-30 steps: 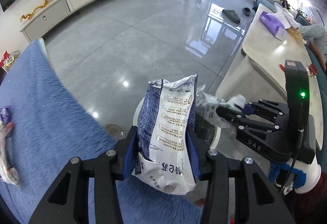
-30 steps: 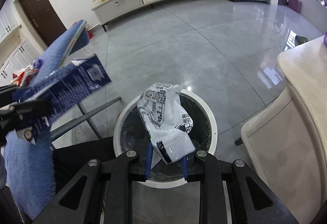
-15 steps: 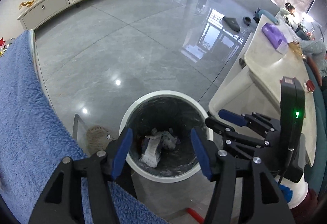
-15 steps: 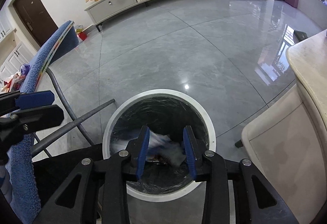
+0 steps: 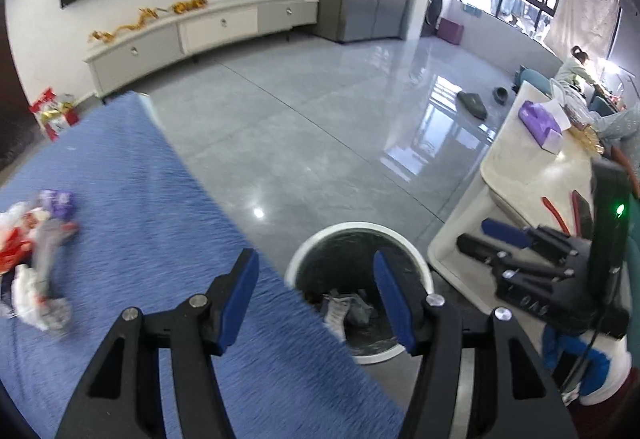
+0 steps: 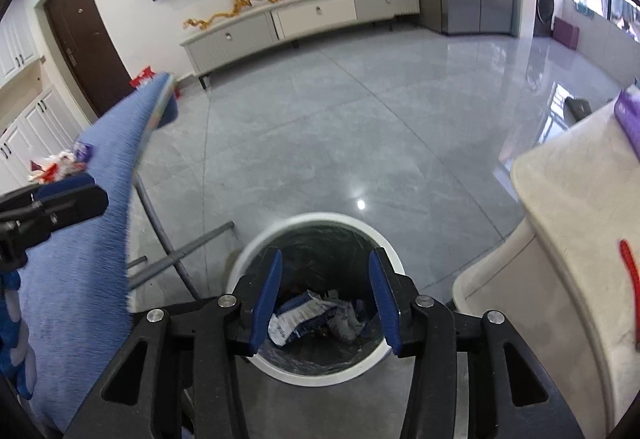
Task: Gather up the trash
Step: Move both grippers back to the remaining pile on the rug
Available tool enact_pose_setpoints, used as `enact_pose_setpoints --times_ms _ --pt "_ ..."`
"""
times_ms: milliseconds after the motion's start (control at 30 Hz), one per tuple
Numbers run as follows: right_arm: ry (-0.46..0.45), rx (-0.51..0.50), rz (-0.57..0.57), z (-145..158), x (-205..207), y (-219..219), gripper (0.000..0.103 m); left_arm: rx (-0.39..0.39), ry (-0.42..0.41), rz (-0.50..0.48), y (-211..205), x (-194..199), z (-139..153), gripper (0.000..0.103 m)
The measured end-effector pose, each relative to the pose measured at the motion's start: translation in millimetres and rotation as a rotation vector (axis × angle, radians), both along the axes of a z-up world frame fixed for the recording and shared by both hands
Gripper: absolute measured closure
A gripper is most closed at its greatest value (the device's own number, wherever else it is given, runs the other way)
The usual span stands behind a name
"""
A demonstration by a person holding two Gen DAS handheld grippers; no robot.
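Observation:
A round white trash bin (image 5: 356,229) with a black liner stands on the floor beside the blue-covered table (image 5: 132,207); it also shows in the right wrist view (image 6: 320,219). Crumpled wrappers (image 6: 308,315) lie inside it. My left gripper (image 5: 316,279) is open and empty above the table's edge and the bin. My right gripper (image 6: 326,283) is open and empty over the bin; it shows from the side in the left wrist view (image 5: 480,235). A pile of wrappers (image 5: 36,251) lies on the table at the left, and shows in the right wrist view (image 6: 60,165).
A cream table (image 5: 532,167) with a purple tissue box (image 5: 540,121) stands right of the bin. The blue table's metal legs (image 6: 176,255) are beside the bin. A white TV cabinet (image 5: 200,31) lines the far wall. People sit at the far right (image 5: 576,67).
Both grippers opened and dropped their wrappers into the bin a second ago. Since then the left gripper has swung left and up, bringing the table's wrapper pile into view. The right gripper has drawn back a little.

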State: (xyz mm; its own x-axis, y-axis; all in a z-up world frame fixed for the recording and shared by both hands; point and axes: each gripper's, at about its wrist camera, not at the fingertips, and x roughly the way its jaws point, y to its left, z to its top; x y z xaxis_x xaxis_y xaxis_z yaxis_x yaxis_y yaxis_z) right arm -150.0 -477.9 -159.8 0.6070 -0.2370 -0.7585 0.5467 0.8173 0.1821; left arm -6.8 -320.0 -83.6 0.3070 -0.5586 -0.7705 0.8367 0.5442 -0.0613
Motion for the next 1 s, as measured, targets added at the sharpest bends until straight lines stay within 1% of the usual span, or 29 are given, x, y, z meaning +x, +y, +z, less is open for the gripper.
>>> enact_pose_setpoints --times_ms 233,367,533,700,767,833,1000 --pt "-0.059 -0.053 0.076 39.2 11.2 34.2 0.051 0.008 -0.103 0.078 53.3 -4.3 19.9 0.043" --pt "-0.081 -0.077 0.12 55.3 20.2 56.7 0.047 0.004 -0.155 0.135 80.5 -4.4 31.2 0.042" --pt "-0.099 -0.109 0.17 72.7 30.5 84.5 0.035 0.002 -0.22 0.22 115.0 -1.6 42.5 0.04" --pt "-0.107 -0.133 0.215 83.3 40.7 106.5 0.028 -0.029 -0.215 0.303 148.3 11.3 48.6 0.04" --pt "-0.111 -0.143 0.232 87.6 46.0 114.5 0.024 -0.035 -0.216 0.331 160.1 16.2 49.4 0.04" --pt "-0.108 -0.166 0.24 90.2 53.0 125.2 0.009 -0.042 -0.217 0.364 172.4 21.6 49.5 0.04" --pt "-0.127 -0.188 0.253 98.4 64.0 138.6 0.0 -0.052 -0.208 0.43 199.7 33.5 44.6 0.039"
